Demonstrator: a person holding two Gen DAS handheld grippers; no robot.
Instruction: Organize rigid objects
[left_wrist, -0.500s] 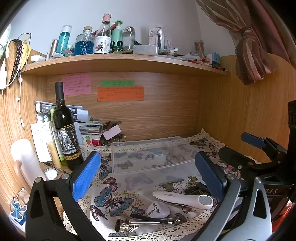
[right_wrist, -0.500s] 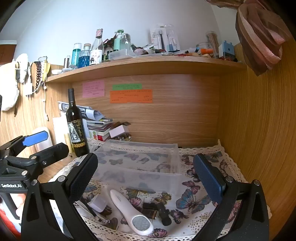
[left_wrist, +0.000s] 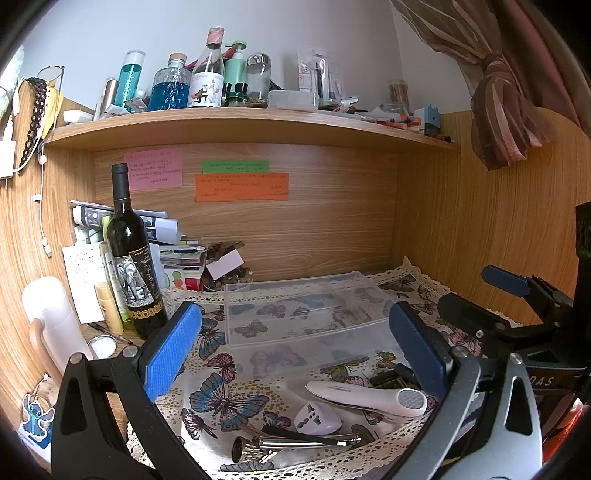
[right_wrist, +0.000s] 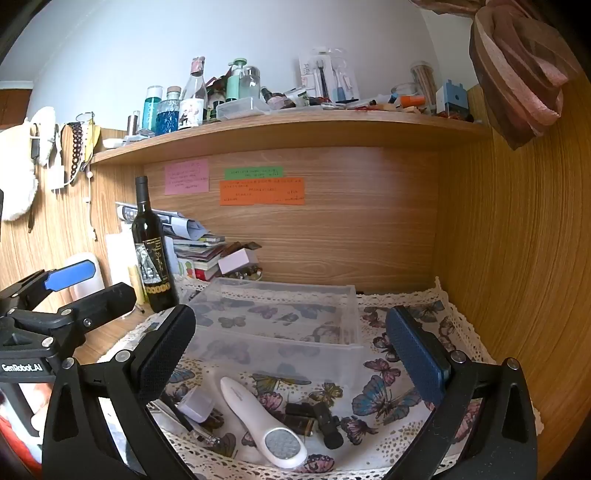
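**Both grippers are hovering wide over the butterfly cloth**

At the far left a wine bottle (left_wrist: 135, 258) is standing upright beside the cloth. The left gripper (left_wrist: 295, 350) is staying wide, holding nothing. Between its fingers, near the front edge, a white travel adapter (left_wrist: 317, 419) is lying beside a white handheld device (left_wrist: 369, 398), with metal tools (left_wrist: 295, 441) just in front. Behind them a clear plastic bin (left_wrist: 310, 314) is sitting. The right gripper (right_wrist: 291, 350) is also gaping wide, and small dark bottles (right_wrist: 314, 421) are lying beneath it.
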